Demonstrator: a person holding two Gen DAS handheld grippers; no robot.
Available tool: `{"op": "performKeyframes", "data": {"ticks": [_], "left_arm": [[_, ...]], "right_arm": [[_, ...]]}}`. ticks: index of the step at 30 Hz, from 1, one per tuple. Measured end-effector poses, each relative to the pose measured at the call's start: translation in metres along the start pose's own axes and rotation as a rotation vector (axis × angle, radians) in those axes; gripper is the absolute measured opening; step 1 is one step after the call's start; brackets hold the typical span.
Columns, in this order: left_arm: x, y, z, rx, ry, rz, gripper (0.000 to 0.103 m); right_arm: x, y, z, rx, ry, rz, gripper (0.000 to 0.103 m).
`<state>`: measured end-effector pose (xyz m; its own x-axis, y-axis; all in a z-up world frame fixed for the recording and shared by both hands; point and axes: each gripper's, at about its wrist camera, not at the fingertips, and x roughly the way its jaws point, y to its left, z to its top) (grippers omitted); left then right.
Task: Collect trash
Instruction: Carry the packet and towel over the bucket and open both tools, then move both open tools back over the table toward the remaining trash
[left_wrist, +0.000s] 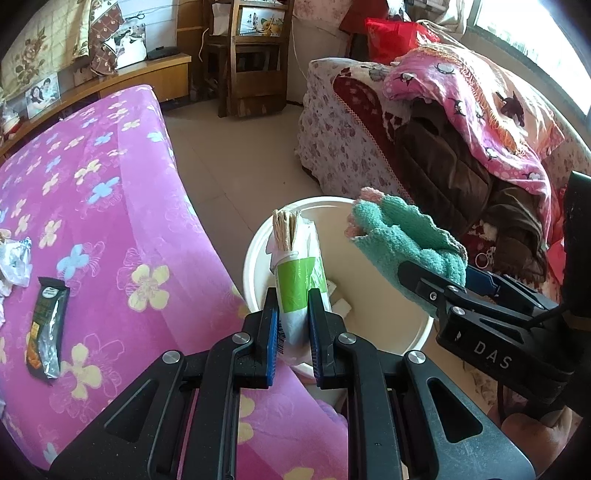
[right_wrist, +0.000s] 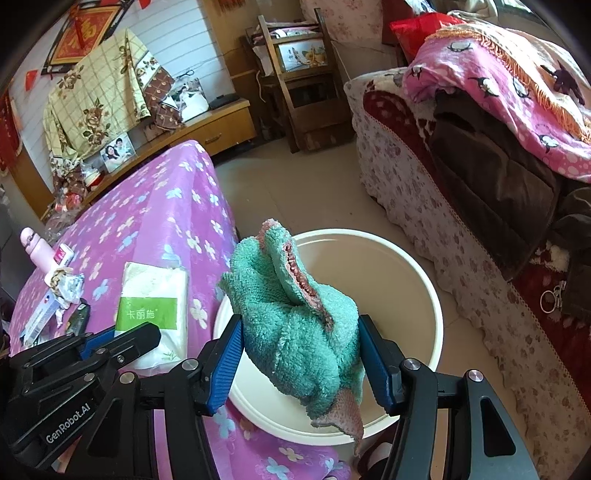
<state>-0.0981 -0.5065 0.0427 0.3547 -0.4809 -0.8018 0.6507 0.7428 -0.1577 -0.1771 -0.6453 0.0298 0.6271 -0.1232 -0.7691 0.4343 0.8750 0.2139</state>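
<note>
My left gripper (left_wrist: 292, 306) is shut on a green-and-white tissue pack (left_wrist: 297, 280) and holds it over the white bucket (left_wrist: 417, 325). The pack also shows in the right wrist view (right_wrist: 153, 314). My right gripper (right_wrist: 301, 343) is shut on a teal fluffy towel (right_wrist: 295, 317) with pink edging, above the bucket's (right_wrist: 417, 295) left rim. The towel shows in the left wrist view (left_wrist: 402, 236) too. A dark snack wrapper (left_wrist: 46, 332) and crumpled plastic (left_wrist: 14, 260) lie on the pink flowered table (left_wrist: 122, 206).
White scraps (left_wrist: 340, 302) lie in the bucket. A sofa piled with blankets (left_wrist: 461, 122) stands to the right. A wooden chair (left_wrist: 255, 59) and a low cabinet (left_wrist: 147, 77) are at the back. A pink bottle (right_wrist: 37, 251) and wrappers (right_wrist: 66, 288) sit on the table.
</note>
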Motion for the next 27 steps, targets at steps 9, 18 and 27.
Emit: {"op": "performKeyframes", "data": {"ticks": [9, 18, 27], "left_arm": [[0.008, 0.005, -0.001, -0.011, 0.005, -0.008, 0.021], [-0.005, 0.008, -0.004, -0.009, -0.041, 0.028, 0.051], [-0.024, 0.018, -0.015, 0.005, -0.068, 0.09, 0.051]], "right_arm": [[0.008, -0.01, 0.002, 0.025, 0.008, -0.075, 0.07], [0.008, -0.013, -0.001, 0.045, 0.017, -0.08, 0.074], [0.003, -0.002, -0.005, 0.02, 0.007, -0.058, 0.074]]}}
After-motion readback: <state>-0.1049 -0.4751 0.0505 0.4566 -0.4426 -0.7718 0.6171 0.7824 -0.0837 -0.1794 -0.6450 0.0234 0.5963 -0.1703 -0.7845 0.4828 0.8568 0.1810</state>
